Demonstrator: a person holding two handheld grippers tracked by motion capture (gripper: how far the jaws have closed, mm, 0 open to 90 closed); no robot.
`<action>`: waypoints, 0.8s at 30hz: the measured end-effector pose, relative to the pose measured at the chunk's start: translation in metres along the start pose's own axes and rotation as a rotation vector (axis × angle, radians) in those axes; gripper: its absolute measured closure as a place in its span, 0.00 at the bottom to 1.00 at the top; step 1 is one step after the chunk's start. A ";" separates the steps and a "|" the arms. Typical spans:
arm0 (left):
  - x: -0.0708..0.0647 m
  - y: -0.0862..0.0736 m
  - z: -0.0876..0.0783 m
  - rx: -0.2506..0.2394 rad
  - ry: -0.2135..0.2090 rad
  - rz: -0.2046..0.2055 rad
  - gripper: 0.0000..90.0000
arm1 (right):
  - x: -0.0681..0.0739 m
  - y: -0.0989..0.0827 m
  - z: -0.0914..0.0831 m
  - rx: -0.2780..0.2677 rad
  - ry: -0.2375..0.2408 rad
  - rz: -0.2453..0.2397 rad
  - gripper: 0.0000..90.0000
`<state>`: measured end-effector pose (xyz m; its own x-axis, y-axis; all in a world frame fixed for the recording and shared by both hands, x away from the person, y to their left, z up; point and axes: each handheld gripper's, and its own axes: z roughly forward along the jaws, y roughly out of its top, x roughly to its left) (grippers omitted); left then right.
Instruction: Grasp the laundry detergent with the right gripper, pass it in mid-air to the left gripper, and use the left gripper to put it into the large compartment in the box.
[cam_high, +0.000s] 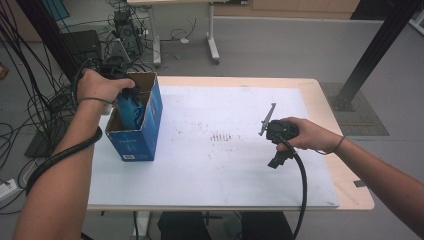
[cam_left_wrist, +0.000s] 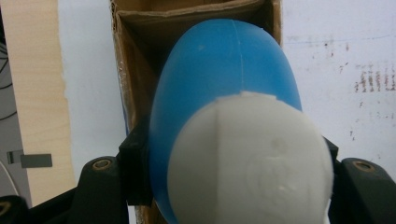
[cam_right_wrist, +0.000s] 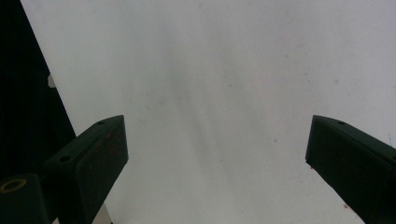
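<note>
Left gripper (cam_left_wrist: 224, 186): clenched on blue bottle (cam_left_wrist: 224, 79) — inside cardboard box (cam_high: 150, 115), table's (cam_high: 320, 100) far-left corner.
Right gripper (cam_right_wrist: 215, 158): released — jaws wide, mid-right above table.

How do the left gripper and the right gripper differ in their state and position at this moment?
The left gripper is shut on the blue and white bottle; the right gripper is open and holds nothing. The left gripper is at the open blue cardboard box, with the bottle inside it; the right gripper is over the bare white mat. Both have black jaws and trail a black cable.
</note>
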<state>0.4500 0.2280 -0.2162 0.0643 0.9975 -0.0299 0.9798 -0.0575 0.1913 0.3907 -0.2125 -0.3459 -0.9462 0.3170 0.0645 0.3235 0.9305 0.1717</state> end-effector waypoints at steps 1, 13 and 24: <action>0.000 0.000 0.002 0.001 0.002 -0.002 0.42 | 0.000 0.000 0.000 0.000 0.000 0.003 0.06; 0.001 -0.002 0.019 0.021 0.020 -0.005 0.42 | 0.000 0.002 0.001 -0.005 -0.002 -0.003 0.06; -0.003 -0.003 0.032 0.034 0.018 -0.003 0.42 | 0.001 0.003 0.002 -0.003 0.001 0.000 0.06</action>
<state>0.4526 0.2241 -0.2480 0.0587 0.9982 -0.0129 0.9859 -0.0559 0.1579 0.3909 -0.2088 -0.3472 -0.9462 0.3168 0.0660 0.3236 0.9299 0.1746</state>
